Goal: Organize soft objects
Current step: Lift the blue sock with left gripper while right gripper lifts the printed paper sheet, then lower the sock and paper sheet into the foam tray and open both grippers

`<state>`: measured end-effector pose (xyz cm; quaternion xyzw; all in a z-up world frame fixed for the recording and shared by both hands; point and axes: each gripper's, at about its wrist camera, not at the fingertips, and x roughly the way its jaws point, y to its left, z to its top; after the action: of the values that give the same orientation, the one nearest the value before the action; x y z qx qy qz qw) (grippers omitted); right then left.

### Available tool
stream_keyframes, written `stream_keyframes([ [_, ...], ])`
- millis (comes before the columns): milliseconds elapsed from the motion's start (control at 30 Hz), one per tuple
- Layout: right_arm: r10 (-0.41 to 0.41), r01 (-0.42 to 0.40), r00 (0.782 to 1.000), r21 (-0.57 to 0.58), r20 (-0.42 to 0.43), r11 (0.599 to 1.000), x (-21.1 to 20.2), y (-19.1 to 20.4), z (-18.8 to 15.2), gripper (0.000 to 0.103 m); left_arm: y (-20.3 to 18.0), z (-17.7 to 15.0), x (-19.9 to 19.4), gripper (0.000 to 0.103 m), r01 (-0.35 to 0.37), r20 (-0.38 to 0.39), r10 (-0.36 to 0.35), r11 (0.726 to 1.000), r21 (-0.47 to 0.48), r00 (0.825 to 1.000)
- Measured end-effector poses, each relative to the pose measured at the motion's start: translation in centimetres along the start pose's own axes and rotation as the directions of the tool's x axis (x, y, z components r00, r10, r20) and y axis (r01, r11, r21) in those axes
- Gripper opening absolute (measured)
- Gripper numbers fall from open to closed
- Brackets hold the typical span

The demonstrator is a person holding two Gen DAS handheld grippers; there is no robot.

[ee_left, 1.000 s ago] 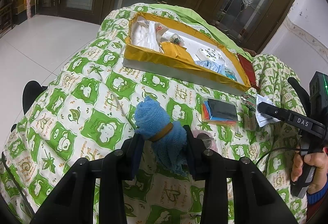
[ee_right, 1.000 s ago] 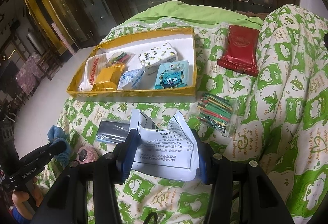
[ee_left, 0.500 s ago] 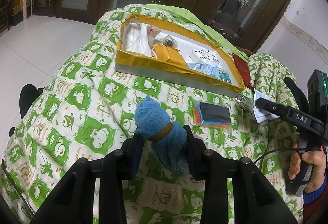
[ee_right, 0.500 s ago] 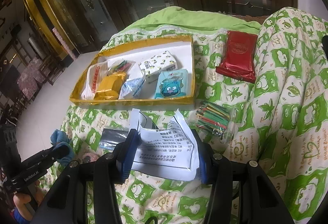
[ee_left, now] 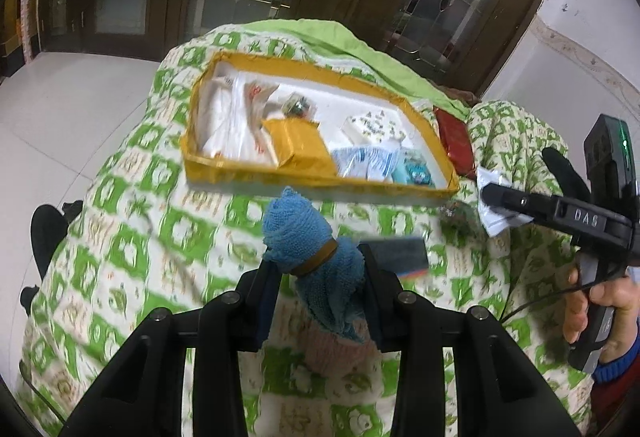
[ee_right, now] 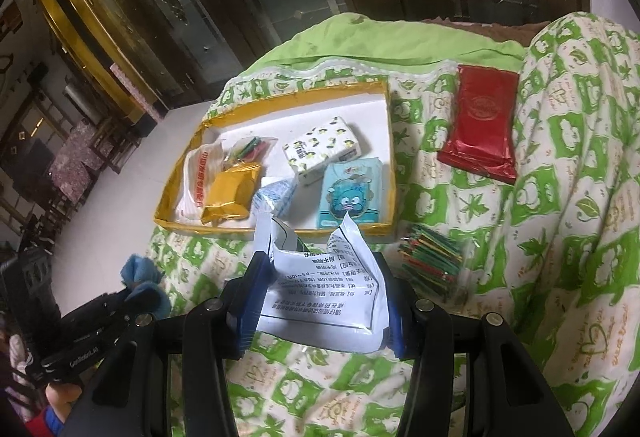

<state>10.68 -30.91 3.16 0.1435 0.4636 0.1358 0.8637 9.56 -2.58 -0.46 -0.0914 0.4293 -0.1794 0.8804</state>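
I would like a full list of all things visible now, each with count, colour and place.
shallow cardboard tray: one, yellow rim, white inside, on quilt
patterned quilt: one, green and cream, under everything
small soft packets in tray: several, mixed colours
flat foil pouch: one, red, right of tray
clear bag of sticks: one, multicoloured, below tray's right corner
rolled terry cloth: one, blue, in left hand-held gripper
printed plastic sachet: one, white, in right hand-held gripper

fuzzy terry cloth [ee_left: 308,241], glossy (crinkled) foil packet [ee_right: 478,133]
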Motion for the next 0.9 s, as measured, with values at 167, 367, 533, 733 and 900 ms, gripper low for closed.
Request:
stream_keyframes([
  [167,-0.002,0.001,1.0,-0.028,-0.027,1.0,0.6,0.5,1.2,0.054,0.4,2.3,0.6,0.036,-0.011,-0.004,0.011,1.0,0.019,1.0],
  [367,-0.022,0.02,0.999,-0.089,-0.024,0.996,1.1,1.7,3.2,0.054,1.0,5.3,1.8,0.036,-0.025,-0.017,0.026,0.999,0.033,1.0],
  [533,-0.037,0.037,0.999,-0.107,-0.002,0.994,2.4,2.1,5.8,0.054,1.0,8.0,3.4,0.036,-0.002,-0.023,0.002,1.0,0.015,1.0],
  [733,-0.022,0.021,1.0,-0.04,-0.021,0.999,5.4,0.8,9.5,0.054,-0.7,11.0,6.5,0.037,0.037,-0.03,-0.037,0.999,0.018,0.999],
  [900,0.02,-0.018,0.999,0.076,-0.025,0.997,8.2,-1.2,12.5,0.054,-2.0,12.5,9.5,0.037,0.059,-0.038,-0.058,0.998,0.029,0.998],
])
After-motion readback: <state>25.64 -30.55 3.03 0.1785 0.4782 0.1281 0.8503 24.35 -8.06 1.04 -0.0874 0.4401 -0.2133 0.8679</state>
